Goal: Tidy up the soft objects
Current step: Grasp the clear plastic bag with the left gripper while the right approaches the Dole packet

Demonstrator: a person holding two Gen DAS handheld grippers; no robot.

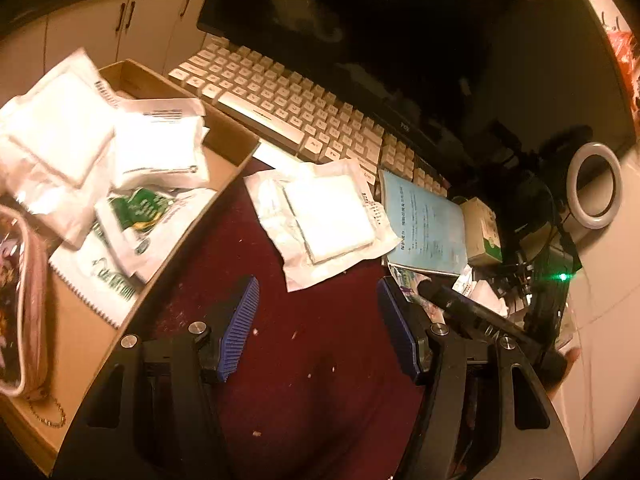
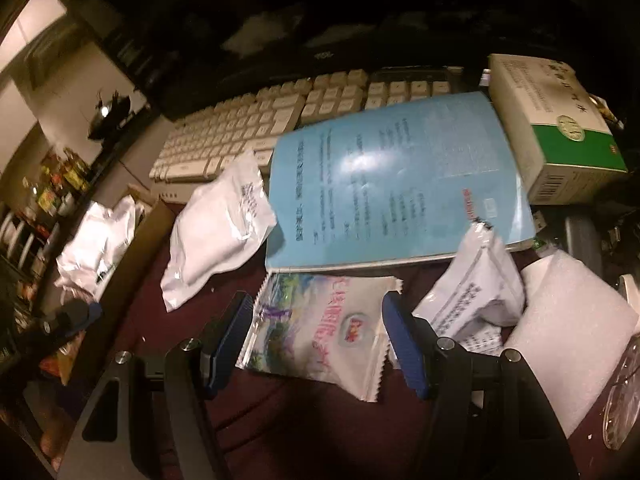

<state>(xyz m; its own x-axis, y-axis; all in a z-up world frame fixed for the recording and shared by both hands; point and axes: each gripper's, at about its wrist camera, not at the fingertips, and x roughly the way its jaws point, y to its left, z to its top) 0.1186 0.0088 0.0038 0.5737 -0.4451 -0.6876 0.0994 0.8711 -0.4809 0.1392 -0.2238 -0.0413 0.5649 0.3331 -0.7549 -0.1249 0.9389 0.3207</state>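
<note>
Both the left gripper (image 1: 318, 320) and right gripper (image 2: 318, 340) are wide apart, holding nothing. Left should pinch the white packet (image 1: 320, 216) gently by its edge, near the box (image 1: 224, 136).

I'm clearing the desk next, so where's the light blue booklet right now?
The light blue booklet lies right of centre in the right wrist view, overlapping the beige keyboard, beside the green-and-white carton.

A beige keyboard (image 1: 296, 116), blue booklet (image 2: 396, 184) and green-white carton (image 2: 556, 128) crowd the desk.

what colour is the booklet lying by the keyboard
Light blue booklet with dark print, clearest in the right wrist view.
</note>
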